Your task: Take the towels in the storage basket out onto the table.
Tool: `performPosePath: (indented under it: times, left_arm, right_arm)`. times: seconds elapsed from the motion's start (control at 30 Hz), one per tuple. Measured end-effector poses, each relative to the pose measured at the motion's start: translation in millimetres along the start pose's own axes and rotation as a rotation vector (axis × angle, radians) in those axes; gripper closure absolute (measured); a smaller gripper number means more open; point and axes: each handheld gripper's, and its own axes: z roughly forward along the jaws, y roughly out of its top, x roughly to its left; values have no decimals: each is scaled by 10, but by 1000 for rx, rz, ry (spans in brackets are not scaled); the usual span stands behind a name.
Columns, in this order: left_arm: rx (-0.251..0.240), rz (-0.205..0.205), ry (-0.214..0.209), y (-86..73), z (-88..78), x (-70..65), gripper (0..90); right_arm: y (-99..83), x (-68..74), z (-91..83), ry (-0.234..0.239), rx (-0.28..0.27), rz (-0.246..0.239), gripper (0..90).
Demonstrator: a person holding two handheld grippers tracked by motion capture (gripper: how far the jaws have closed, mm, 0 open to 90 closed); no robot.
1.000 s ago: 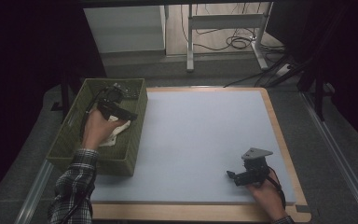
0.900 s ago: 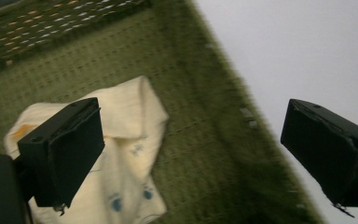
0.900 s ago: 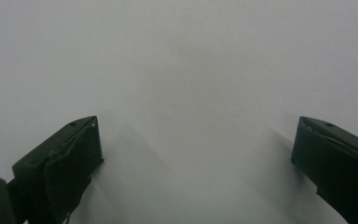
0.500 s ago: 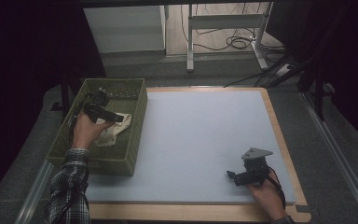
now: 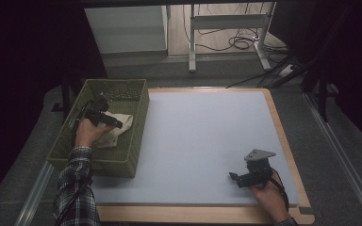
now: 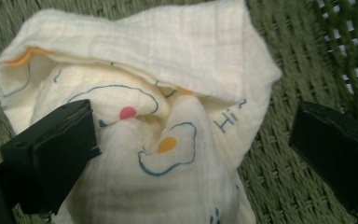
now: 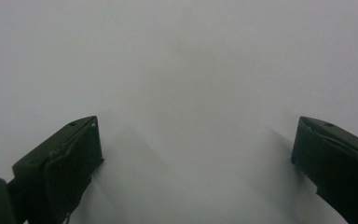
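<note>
**Left gripper down in the basket, jaws wide over the cloth**

We see the left gripper (image 5: 104, 117) inside the green woven basket (image 5: 136, 141), which sits at the left edge of the pale blue mat (image 5: 202, 141). In the high view the gripper hangs right over the cream cloth (image 5: 118, 129) lying on the basket floor. From the left gripper view we get the close look: the cloth (image 6: 168, 140) is bunched and folded, printed with blue outlines, a pink dot, an orange spot and a little "Hi" in blue. The jaws have just been opening, and they stand wide apart now. The jaw at the left of that view lies against the fabric near a fold; the other is well off the cloth, over the bare weave of the basket (image 6: 279, 177). The cloth lies between them, but nothing is pinched, so no grip.

Over on the other side, the right gripper (image 5: 238, 178) sits low on the mat near the front right corner, held in the person's hand, well apart from the basket. In the right gripper view its jaws are spread wide too, with plain mat (image 7: 191, 93) between them. A checked sleeve (image 5: 78, 188) leads up to the left hand.
</note>
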Motion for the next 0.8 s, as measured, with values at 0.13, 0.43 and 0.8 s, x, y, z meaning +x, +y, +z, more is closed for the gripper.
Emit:
performPosePath:
  times: [0.13, 0.43, 0.8]
  left_arm:
    - [71, -15, 2, 28, 104, 4, 19]
    - [249, 0, 31, -15, 304, -13, 133]
    - [230, 25, 22, -48, 177, -1, 769]
  right_arm:
    - [0, 0, 0, 1, 0, 0, 17]
    - [0, 0, 0, 1, 0, 0, 17]
    - [0, 1, 0, 1, 0, 0, 17]
